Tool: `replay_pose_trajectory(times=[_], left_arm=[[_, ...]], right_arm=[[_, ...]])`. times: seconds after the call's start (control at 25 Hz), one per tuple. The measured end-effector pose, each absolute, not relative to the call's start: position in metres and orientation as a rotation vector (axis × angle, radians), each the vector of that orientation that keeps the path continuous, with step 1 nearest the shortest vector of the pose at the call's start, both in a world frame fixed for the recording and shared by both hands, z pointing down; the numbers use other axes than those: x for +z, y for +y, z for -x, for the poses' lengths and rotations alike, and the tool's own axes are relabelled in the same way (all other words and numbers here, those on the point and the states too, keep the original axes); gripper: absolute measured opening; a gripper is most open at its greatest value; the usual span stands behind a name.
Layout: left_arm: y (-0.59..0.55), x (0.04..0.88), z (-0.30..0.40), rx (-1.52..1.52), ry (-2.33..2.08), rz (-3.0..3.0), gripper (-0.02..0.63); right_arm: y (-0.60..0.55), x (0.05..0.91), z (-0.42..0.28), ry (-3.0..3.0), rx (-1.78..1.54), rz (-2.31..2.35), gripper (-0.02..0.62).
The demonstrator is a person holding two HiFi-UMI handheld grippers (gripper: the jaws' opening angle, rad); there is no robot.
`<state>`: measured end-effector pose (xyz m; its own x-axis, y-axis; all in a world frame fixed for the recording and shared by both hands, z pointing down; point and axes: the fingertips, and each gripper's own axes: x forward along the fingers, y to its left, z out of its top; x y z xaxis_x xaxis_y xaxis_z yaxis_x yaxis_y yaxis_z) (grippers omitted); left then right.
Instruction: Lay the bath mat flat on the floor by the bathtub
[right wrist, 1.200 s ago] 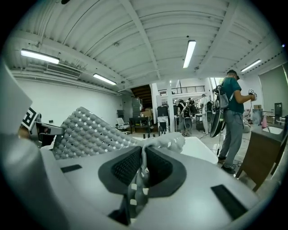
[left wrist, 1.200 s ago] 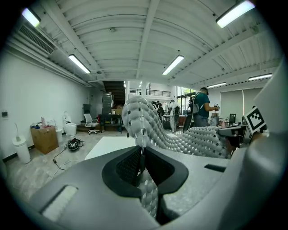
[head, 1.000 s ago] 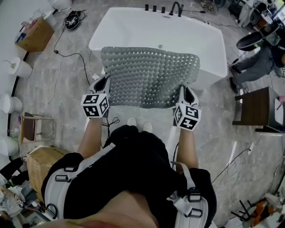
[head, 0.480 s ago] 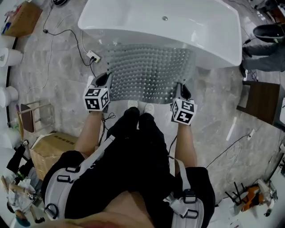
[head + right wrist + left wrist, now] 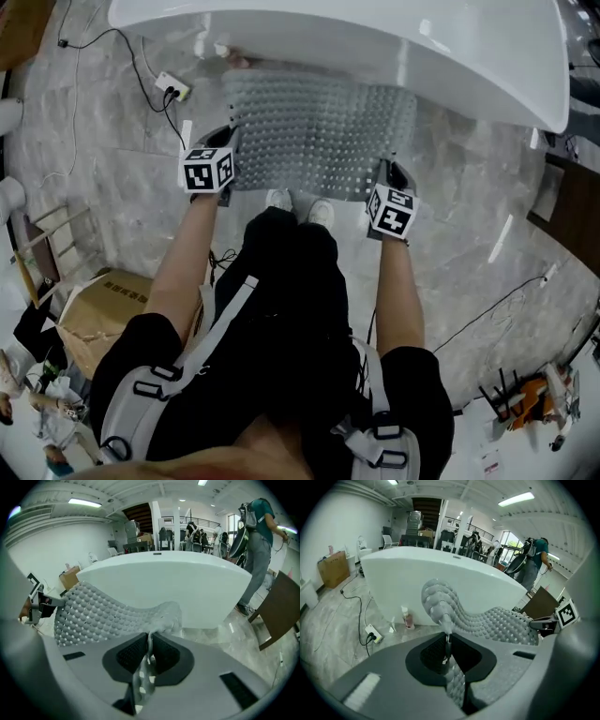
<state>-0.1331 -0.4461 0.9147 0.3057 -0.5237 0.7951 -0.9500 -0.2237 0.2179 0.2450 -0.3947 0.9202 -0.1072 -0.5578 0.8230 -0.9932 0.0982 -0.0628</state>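
Note:
The grey bath mat, covered in small bumps and holes, hangs spread low over the marble floor beside the white bathtub. My left gripper is shut on the mat's near left corner, and my right gripper is shut on its near right corner. In the left gripper view the mat curls up from between the jaws and sags toward the other gripper. The right gripper view shows the mat pinched the same way in front of the tub.
A white power strip with black cables lies on the floor left of the mat. A small bottle stands at the tub's foot. A cardboard box sits behind me on the left, a dark table on the right. My shoes stand at the mat's near edge.
Both grippers have lowered the mat from over the tub rim down toward the floor beside the tub. The head view has dipped closer to the floor.

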Motion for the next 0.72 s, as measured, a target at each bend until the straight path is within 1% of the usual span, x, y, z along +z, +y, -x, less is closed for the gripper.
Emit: replay_pose_trajectory(times=[0.24, 0.4, 0.56, 0.72], left_arm=[[-0.501, 1.122, 0.153, 0.773, -1.274, -1.807, 0.034], [-0.54, 1.237, 0.175, 0.763, -1.276, -1.767, 0.035], [-0.558, 1.315, 0.195, 0.808, -1.267, -1.71, 0.044], [-0.562, 1.355, 0.215, 0.818, -1.276, -1.653, 0.063]], right_arm=[[-0.428, 1.119, -0.25, -1.732, 0.871, -1.511, 0.043], [-0.451, 1.232, -0.248, -1.741, 0.872, -1.502, 0.043], [-0.449, 1.311, -0.255, -1.699, 0.915, -1.489, 0.043], [-0.434, 1.353, -0.281, -1.588, 0.998, -1.517, 0.055]])
